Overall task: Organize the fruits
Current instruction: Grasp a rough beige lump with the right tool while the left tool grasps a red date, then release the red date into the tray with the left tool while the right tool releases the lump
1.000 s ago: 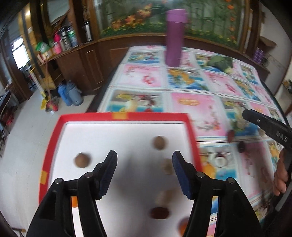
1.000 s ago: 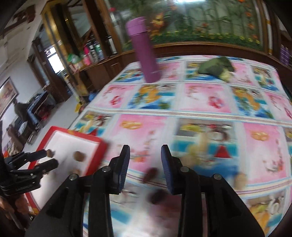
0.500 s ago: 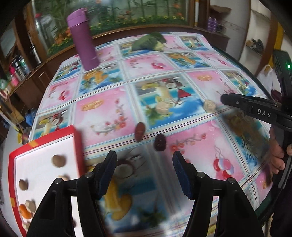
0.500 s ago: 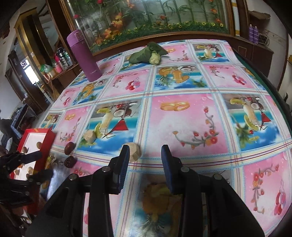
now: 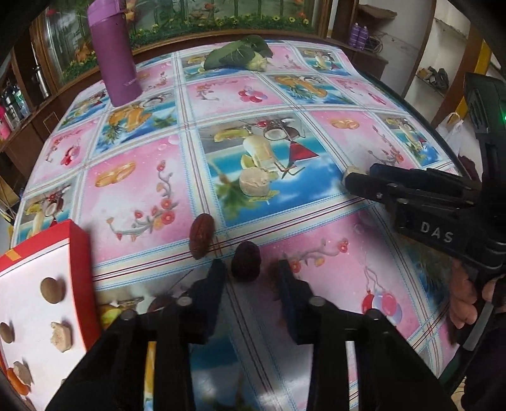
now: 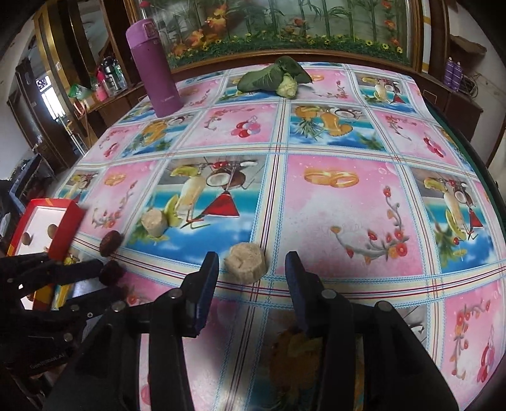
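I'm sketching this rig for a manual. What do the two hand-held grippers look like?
Both are black plastic with bolted linkages. The left hand-held gripper and right hand-held gripper have dark blue finger pads. The right one's side carries white "DAS" lettering and a green light.

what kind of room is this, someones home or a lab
Most likely a home dining or living room: a table under a fruit-print tablecloth, a wooden sideboard backed by a flower mural, and a purple flask beside leafy greens.

The red box (image 5: 77, 249) runs off the left edge; an orange piece (image 5: 15, 381) in it is half cut off
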A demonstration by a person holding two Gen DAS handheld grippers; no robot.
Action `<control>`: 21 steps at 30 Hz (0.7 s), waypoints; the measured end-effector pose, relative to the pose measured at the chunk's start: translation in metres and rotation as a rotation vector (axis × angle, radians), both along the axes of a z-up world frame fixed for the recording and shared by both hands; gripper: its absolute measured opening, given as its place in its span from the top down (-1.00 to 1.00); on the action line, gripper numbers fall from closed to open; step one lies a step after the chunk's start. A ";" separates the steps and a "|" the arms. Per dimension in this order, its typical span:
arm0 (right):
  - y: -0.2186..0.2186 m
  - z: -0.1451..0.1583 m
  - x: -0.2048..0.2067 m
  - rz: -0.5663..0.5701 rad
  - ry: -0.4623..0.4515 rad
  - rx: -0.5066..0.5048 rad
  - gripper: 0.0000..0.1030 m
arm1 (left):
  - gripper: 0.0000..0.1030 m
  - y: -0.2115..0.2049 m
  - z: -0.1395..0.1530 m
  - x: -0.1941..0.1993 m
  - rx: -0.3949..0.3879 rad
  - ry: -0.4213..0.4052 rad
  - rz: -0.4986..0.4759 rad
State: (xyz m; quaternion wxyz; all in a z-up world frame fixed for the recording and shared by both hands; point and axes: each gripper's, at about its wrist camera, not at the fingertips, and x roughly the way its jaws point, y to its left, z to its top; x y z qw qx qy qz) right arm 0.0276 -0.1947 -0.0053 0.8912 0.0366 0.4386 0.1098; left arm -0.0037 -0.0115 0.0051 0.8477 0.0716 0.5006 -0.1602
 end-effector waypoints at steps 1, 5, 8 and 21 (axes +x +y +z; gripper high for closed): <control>0.000 -0.002 0.001 -0.007 0.004 -0.006 0.28 | 0.38 -0.001 0.000 0.000 -0.001 -0.005 -0.002; 0.002 -0.003 0.000 -0.016 -0.018 -0.042 0.46 | 0.51 0.000 -0.001 0.004 -0.007 -0.016 0.003; 0.000 -0.003 0.000 -0.028 -0.018 -0.026 0.46 | 0.66 0.003 -0.001 0.003 -0.018 -0.021 0.002; 0.016 0.019 -0.009 -0.012 -0.101 0.126 0.45 | 0.67 0.052 0.051 -0.037 -0.074 -0.162 0.090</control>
